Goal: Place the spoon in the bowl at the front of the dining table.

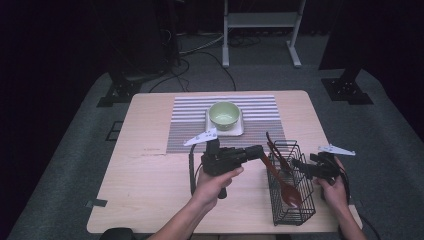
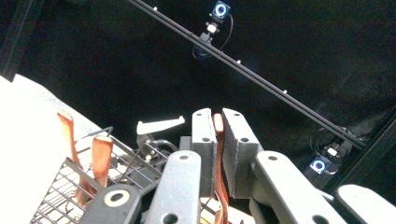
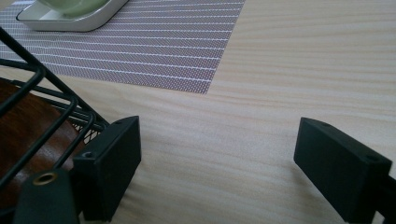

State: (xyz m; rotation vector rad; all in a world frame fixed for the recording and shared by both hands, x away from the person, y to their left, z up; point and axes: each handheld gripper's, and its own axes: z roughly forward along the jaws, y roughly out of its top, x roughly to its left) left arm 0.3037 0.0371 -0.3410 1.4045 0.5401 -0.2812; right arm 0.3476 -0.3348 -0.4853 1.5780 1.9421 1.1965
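Observation:
In the high view my left gripper (image 1: 256, 152) points right and is shut on the handle of a brown wooden spoon (image 1: 284, 186). The spoon slants down, its bowl low inside the black wire basket (image 1: 296, 212). In the left gripper view the thin brown spoon handle (image 2: 218, 149) is pinched between the two pads of my left gripper (image 2: 216, 115). My right gripper (image 1: 300, 165) sits against the basket's right side. In the right gripper view my right gripper (image 3: 217, 140) stands open over bare table, with the basket (image 3: 28, 79) at its left.
Other brown utensil handles (image 2: 102, 158) stand in the basket. A green bowl (image 1: 224, 114) rests on a white square dish (image 1: 237, 131) on a striped placemat (image 1: 185, 125) at the table's far middle. Bare wood (image 1: 150, 190) lies front left.

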